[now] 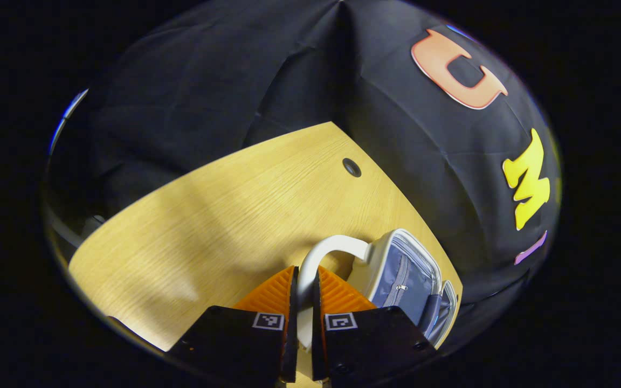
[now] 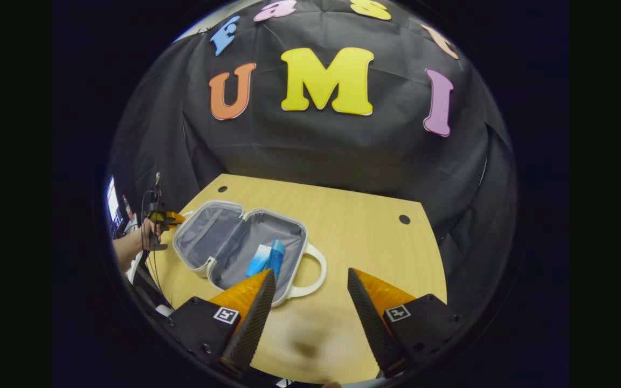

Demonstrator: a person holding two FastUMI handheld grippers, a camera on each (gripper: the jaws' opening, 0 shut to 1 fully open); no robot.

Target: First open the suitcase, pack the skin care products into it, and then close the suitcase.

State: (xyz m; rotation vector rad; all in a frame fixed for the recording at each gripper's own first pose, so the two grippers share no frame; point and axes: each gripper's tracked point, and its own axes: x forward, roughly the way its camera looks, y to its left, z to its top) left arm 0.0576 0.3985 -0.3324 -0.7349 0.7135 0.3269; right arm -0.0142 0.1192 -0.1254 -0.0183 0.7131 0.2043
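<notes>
Suitcase (image 2: 246, 250) lying open on the table (image 2: 364, 237), two blue skin care products (image 2: 267, 258) inside; closing is judged the step in hand.

The handle (image 1: 324, 253) is pinched between the left claw (image 1: 303, 293) fingers; the lid should be swung over steadily, kept aligned with the base. The right claw (image 2: 310, 302) is held wide apart, empty, above the table near the other handle. What seems the left claw is seen farther off, held in a hand (image 2: 146, 234).

White suitcase (image 2: 219, 242) lying open on table, blue skin care products (image 2: 267, 258) inside
</notes>
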